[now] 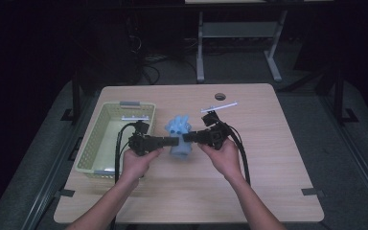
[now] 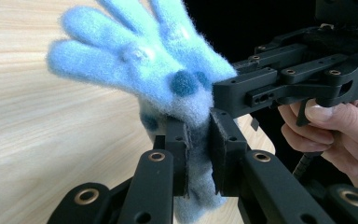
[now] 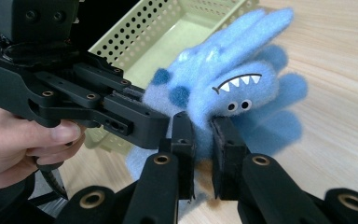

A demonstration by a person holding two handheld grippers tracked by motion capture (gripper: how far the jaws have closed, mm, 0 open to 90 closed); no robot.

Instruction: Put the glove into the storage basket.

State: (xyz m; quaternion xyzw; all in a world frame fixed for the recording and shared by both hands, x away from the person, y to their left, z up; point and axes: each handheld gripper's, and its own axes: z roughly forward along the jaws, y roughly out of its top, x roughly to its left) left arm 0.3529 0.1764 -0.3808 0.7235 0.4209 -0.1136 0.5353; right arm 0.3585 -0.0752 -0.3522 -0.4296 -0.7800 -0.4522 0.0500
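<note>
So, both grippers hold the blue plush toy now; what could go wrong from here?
1. The left gripper and right gripper each pinch only a thin fold of the blue plush toy, so the soft fabric may slip out.
2. The two grippers meet very close together at the toy; they might knock each other.
3. The yellow basket stands right beside the left gripper and could be bumped.

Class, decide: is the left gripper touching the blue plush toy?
Touching. In the left gripper view, the left gripper has both jaws pressed against the blue plush toy.

Dim room, grey floor (image 1: pixel 316 124), light wooden table (image 1: pixel 268 158), metal desk legs (image 1: pixel 200 48) beyond, cables.
</note>
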